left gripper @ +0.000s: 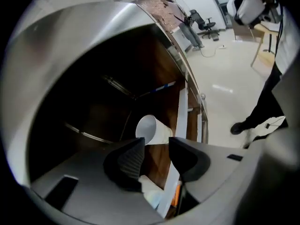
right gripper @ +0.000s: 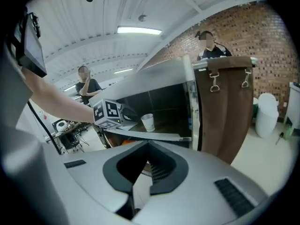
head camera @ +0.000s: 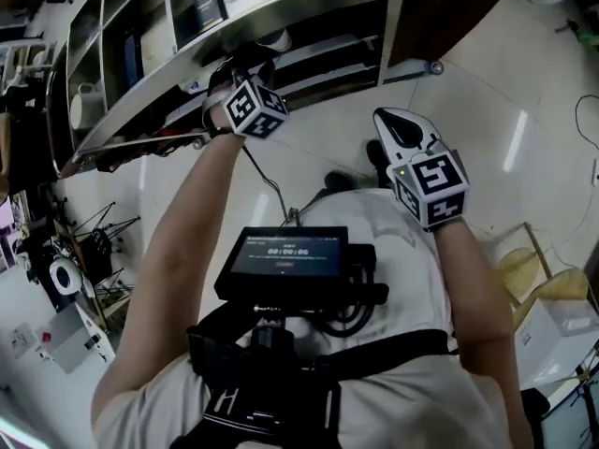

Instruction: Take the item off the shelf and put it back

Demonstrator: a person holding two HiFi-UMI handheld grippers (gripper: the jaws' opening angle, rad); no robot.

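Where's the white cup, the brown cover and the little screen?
white cup [right gripper: 148, 123], right gripper view, its side wall.
brown cover [right gripper: 225, 111], right gripper view, middle of cloth.
screen [head camera: 288, 253], head view, middle of display.

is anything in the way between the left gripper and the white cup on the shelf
Nothing visible does. The white cup stands upright on the shelf just past the left gripper. The jaws are apart, and there is only open space between them and the cup.

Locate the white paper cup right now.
The white paper cup stands on the dark metal shelf, just beyond the open left gripper; the right gripper view shows it right of that gripper's marker cube.
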